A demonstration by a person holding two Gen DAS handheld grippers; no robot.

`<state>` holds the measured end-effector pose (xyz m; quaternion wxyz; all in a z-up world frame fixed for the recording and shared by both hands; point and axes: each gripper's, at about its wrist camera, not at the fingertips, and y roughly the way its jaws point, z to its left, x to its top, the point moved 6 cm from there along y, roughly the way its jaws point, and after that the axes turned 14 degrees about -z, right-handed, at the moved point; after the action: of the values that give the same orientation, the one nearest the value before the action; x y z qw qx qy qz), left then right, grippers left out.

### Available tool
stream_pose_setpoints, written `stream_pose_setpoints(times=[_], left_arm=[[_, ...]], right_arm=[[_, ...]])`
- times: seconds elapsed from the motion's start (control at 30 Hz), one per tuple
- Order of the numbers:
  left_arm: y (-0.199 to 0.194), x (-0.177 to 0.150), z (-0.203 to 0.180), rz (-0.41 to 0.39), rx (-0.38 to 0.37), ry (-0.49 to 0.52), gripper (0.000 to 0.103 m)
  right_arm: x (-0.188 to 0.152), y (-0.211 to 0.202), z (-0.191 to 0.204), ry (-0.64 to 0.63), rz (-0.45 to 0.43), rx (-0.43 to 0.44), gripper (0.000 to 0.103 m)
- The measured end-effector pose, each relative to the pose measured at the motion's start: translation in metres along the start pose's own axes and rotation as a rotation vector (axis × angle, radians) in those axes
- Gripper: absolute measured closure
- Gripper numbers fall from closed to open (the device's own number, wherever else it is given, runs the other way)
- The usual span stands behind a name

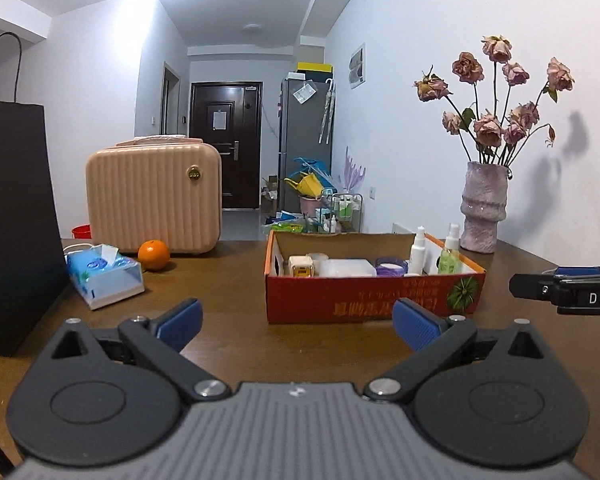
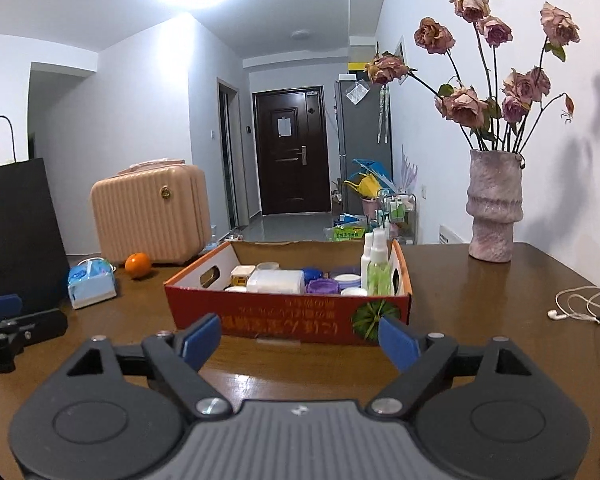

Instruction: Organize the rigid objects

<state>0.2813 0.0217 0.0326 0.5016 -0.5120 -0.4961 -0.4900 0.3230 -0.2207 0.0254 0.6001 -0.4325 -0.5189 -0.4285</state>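
Left gripper [image 1: 296, 322]: jaws spread wide, nothing between the blue pads, poised above the brown table [image 1: 228, 280]. Right gripper [image 2: 300, 340]: jaws likewise apart, empty. Red cardboard box [image 1: 374, 298] sits on the table just ahead of both; inside it stand jars, a white container and two spray bottles [image 2: 374, 268] at its right end. Orange [image 1: 153, 255] and tissue pack [image 1: 104, 276] lie left of the box, well apart from it

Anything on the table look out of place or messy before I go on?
Mostly tidy. The earphones lie in a loose tangle near the table's right edge, and the orange sits loose beside the tissue pack, outside the cardboard box. Nothing spilled or tipped.
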Motion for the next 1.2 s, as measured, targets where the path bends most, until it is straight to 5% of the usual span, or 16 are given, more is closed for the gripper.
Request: stream_pose_setpoints(times=[0.23, 0.53, 0.77, 0.93, 1.2], left_arm=[[-0.036, -0.001, -0.001, -0.018, 0.018, 0.001, 0.000], [-0.127, -0.008, -0.006, -0.030, 0.023, -0.016, 0.000], [-0.192, -0.028, -0.021, -0.016, 0.031, 0.034, 0.000], [-0.226, -0.045, -0.029, -0.017, 0.026, 0.107, 0.000], [-0.227, -0.039, -0.022, -0.022, 0.042, 0.046, 0.000]], right_arm=[[-0.002, -0.038, 0.007, -0.010, -0.008, -0.029, 0.017], [-0.017, -0.140, 0.036, 0.008, -0.013, -0.025, 0.015], [-0.044, -0.213, 0.064, -0.031, -0.030, -0.033, 0.003], [-0.068, -0.237, 0.075, -0.010, 0.024, -0.035, 0.001], [-0.069, -0.241, 0.083, -0.056, 0.019, -0.022, 0.001]])
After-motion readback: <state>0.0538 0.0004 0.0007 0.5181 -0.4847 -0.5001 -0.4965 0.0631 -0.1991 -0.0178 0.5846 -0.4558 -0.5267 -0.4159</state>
